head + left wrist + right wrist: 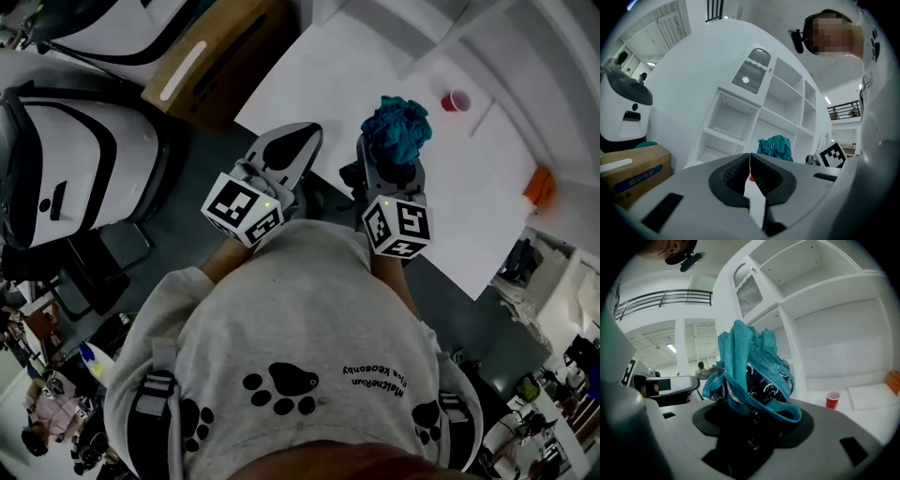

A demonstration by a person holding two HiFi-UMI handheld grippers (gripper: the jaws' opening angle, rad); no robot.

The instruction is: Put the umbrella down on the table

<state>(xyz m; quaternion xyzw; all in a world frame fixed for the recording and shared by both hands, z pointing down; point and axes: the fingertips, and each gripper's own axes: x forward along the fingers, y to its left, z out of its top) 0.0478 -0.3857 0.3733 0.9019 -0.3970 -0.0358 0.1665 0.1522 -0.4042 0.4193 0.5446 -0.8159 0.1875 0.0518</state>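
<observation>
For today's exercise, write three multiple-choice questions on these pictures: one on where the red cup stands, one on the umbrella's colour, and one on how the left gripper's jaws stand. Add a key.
1. Where does the red cup stand?
A. on the floor
B. on the white table
C. on a chair

2. What colour is the folded umbrella?
A. yellow
B. red
C. teal

3. How do the jaws of the left gripper stand?
A. together, holding nothing
B. clamped on the umbrella
C. wide apart

Key:
1 B: the head view shows the cup on the white tabletop.
2 C: its fabric shows teal in all three views.
3 A: the left gripper view shows the tips meeting, and it is the right gripper that holds the umbrella.
</observation>
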